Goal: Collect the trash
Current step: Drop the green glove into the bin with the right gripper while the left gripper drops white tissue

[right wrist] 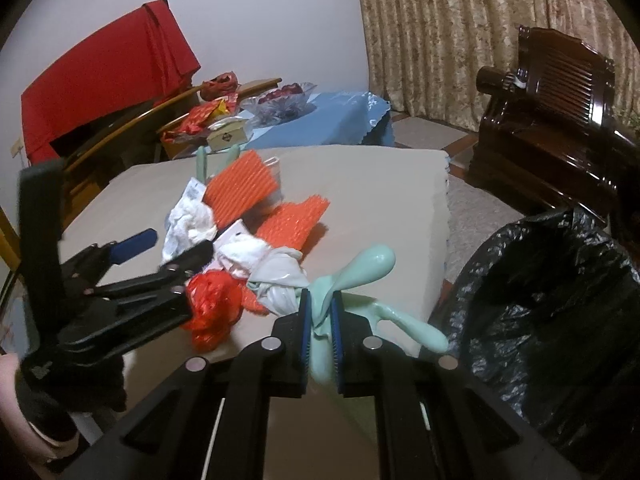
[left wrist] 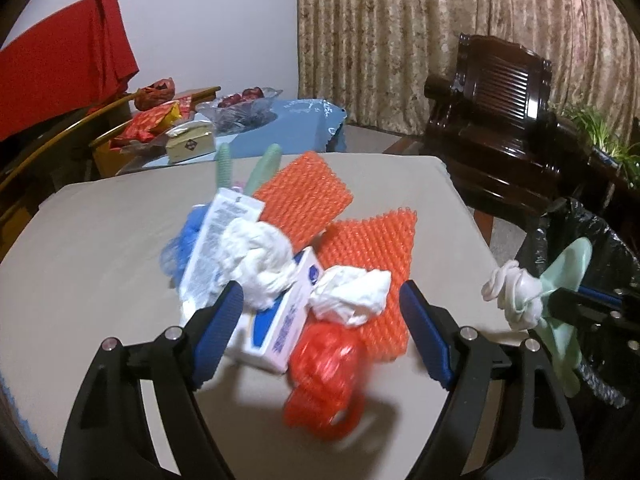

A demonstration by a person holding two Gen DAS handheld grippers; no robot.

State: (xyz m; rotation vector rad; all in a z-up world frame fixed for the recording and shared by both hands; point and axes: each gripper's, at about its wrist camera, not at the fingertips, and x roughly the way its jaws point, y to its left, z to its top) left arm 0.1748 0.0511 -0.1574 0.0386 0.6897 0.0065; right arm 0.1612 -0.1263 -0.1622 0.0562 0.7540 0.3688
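Observation:
A trash pile lies on the beige table (left wrist: 100, 240): two orange foam nets (left wrist: 304, 196), crumpled white tissues (left wrist: 256, 264), a white-and-blue box (left wrist: 280, 328), a printed white packet (left wrist: 216, 240), a blue mesh (left wrist: 180, 244) and a red net bag (left wrist: 324, 376). My left gripper (left wrist: 320, 296) is open, its blue pads either side of the box and tissues with the red bag just below. My right gripper (right wrist: 320, 308) is shut on a mint-green glove (right wrist: 360, 268), and a white wad (left wrist: 508, 292) clings to the glove. It hangs at the table's right edge beside the black-lined bin (right wrist: 540, 300).
A dark carved wooden chair (left wrist: 500, 120) stands behind the bin (left wrist: 600, 248). A blue-clothed side table (left wrist: 288, 124) at the back carries a glass bowl, a tin and red packets. Red cloth (left wrist: 60, 76) drapes over furniture at left. Curtains cover the far wall.

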